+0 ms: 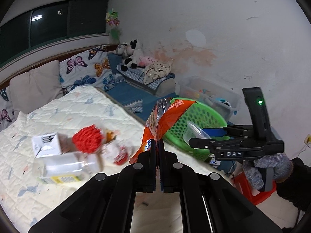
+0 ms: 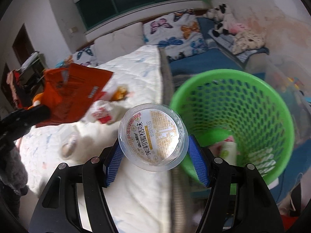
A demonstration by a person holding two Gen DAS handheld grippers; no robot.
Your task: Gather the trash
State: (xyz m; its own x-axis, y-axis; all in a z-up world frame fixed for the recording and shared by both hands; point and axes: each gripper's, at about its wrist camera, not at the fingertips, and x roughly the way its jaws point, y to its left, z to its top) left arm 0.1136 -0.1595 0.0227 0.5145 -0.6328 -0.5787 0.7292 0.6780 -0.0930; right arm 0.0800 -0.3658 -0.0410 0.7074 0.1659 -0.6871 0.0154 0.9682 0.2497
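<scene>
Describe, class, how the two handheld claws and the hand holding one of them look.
Both claws are black linkages with silver pivot pins. The right claw has blue textured pads; its body bears white "DAS" lettering and a green light. A grey knitted glove and dark sleeve cover the hand.

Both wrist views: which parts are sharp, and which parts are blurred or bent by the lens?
Left wrist view: the left tool and its orange wrapper are sharp; the trash on the bed is smeared; the window line bows. Right wrist view: the right tool and clear cup are sharp; the green basket and wrapper look soft.
</scene>
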